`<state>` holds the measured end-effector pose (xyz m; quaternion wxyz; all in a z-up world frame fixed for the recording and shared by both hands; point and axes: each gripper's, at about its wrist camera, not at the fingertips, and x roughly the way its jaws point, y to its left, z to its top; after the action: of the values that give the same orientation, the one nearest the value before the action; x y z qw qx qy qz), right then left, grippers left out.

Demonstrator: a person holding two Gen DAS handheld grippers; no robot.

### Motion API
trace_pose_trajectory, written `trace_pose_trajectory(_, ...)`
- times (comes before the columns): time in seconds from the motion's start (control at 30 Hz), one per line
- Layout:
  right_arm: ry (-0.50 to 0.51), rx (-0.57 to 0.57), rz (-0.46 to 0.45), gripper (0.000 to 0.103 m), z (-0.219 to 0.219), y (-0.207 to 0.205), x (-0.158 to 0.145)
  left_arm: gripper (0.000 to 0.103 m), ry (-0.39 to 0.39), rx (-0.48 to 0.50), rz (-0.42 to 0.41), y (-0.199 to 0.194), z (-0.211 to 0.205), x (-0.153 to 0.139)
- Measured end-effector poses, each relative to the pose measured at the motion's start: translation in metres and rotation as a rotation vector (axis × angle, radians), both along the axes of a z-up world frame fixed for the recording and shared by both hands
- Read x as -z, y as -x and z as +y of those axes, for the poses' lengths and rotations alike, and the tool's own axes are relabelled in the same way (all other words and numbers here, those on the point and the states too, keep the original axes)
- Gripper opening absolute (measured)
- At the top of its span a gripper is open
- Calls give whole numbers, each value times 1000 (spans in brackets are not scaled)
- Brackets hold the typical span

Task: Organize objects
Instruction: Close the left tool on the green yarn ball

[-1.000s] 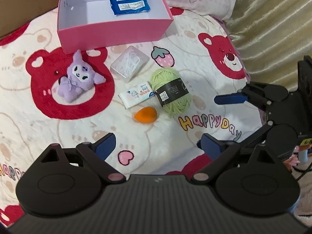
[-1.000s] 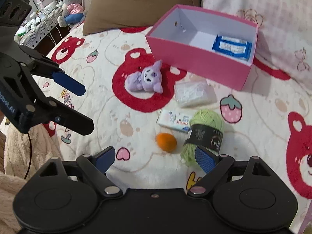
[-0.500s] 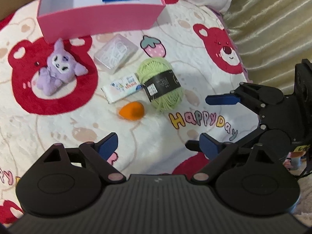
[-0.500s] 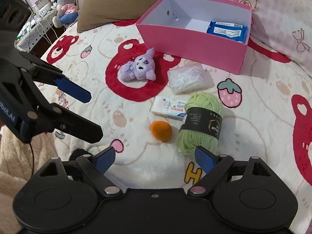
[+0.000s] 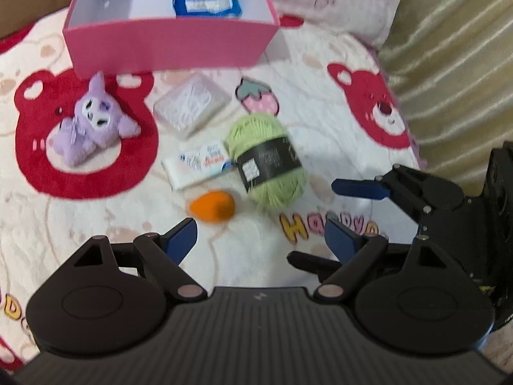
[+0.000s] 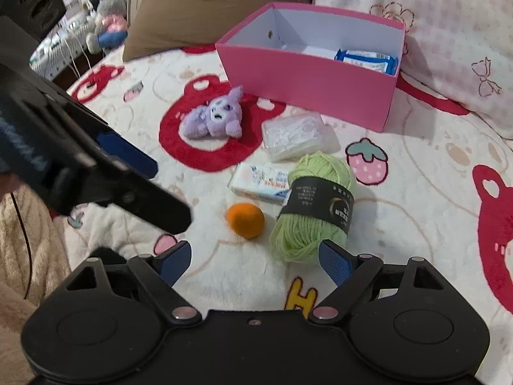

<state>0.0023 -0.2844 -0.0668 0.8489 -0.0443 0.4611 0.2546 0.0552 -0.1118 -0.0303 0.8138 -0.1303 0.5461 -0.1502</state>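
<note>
Both sets of jaws are spread wide and hold nothing. The left gripper [image 5: 259, 240] and the right gripper [image 6: 255, 260] hang side by side above the bed [image 6: 433, 224], both looking at the same small heap of things.

Just past the jaws, the first thing is the orange ball [image 6: 245, 224]. It sits a bit left of the middle between the right jaws, and nearly straight ahead of the left ones. Next to it, on its right and not quite touching, lies the green yarn [image 6: 315, 205]. Its long side runs away from the right gripper, leaning a little to the right, with a black band around its middle. The right jaws look nearer to the yarn, so I think that hand would take it, squeezing across the band.

Behind these lie the white packet [image 6: 261, 183], then the clear case [image 6: 296, 136], with the purple plush [image 6: 213, 118] off to the left. Farthest away stands the pink box [image 6: 307, 93], with blue wipes [image 6: 367, 59] inside.
</note>
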Motion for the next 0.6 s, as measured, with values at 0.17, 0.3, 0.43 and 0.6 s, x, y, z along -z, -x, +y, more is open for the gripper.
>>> trace_pose_trajectory(0.17, -5, 38, -139, 89, 1, 6, 12, 86, 29, -33, -78, -4, -2, 14)
trace_pose_trajectory(0.3, 7, 52, -211, 89, 3, 3, 26, 86, 12, -33, -140, -6, -11, 23)
trace_pose_trajectory(0.43, 11, 101, -215, 89, 1, -5, 38, 86, -11, -55, -182, -10, -18, 33)
trace_pose_trajectory(0.6, 34, 103, -229, 89, -1, -10, 53, 83, -21, -65, -218, -15, -27, 51)
